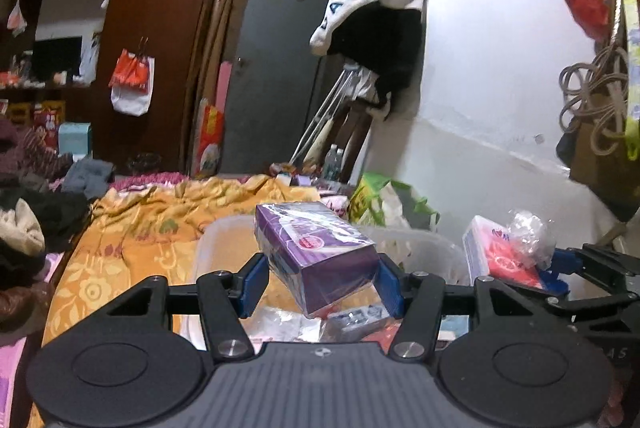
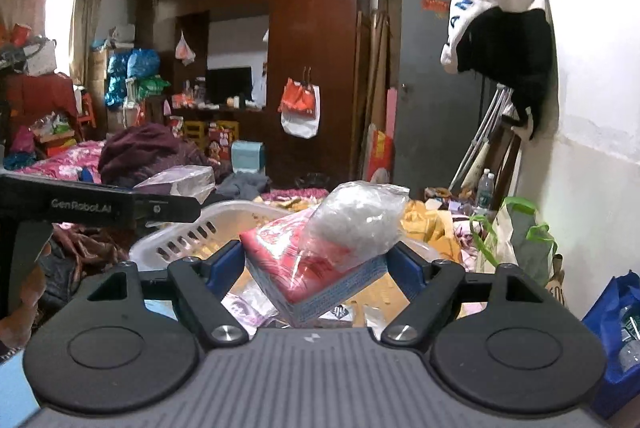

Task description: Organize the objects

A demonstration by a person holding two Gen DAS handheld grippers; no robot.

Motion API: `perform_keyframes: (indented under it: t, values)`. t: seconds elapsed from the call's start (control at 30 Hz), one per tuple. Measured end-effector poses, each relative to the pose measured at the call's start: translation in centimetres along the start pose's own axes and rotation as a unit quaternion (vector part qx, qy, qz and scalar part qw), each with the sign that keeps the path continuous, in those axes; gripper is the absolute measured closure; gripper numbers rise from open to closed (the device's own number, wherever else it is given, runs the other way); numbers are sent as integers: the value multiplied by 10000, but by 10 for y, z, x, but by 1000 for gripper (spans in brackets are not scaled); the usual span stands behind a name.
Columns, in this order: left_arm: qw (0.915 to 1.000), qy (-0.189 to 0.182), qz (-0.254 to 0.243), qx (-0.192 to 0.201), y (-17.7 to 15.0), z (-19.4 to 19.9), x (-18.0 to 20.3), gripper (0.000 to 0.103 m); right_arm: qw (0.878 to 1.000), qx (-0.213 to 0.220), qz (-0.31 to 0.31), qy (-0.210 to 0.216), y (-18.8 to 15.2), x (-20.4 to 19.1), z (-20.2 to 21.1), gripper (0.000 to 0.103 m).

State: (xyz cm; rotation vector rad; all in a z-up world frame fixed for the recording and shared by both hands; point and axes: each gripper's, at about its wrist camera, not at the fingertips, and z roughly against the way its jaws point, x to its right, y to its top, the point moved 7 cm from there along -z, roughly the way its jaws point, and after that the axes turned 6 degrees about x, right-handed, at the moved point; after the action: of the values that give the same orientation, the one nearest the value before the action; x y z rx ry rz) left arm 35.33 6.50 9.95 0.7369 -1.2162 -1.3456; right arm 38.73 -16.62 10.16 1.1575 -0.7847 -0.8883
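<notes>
My left gripper (image 1: 320, 280) is shut on a purple tissue pack (image 1: 316, 252) and holds it raised above a white plastic basket (image 1: 216, 240) on the bed. My right gripper (image 2: 316, 268) is shut on a red tissue pack (image 2: 304, 268) with crinkled clear plastic at its top, held above the same white basket (image 2: 188, 232). The right gripper with its red pack (image 1: 500, 252) shows at the right of the left wrist view. The left gripper body (image 2: 80, 208) and its pack (image 2: 180, 182) show at the left of the right wrist view.
An orange floral blanket (image 1: 132, 240) covers the bed. Clothes are piled at the left (image 1: 24, 228). A green and white bag (image 2: 516, 240) stands by the white wall. A blue bag (image 2: 616, 328) sits at the right. More packets lie under the grippers (image 1: 360, 320).
</notes>
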Motion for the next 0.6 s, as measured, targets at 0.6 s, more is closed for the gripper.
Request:
perform_keyframes:
  t: [0.6]
  values:
    - [9992, -314, -224, -72, -94, 80, 8, 42, 9945, -444, 634, 709, -116, -51, 96, 22]
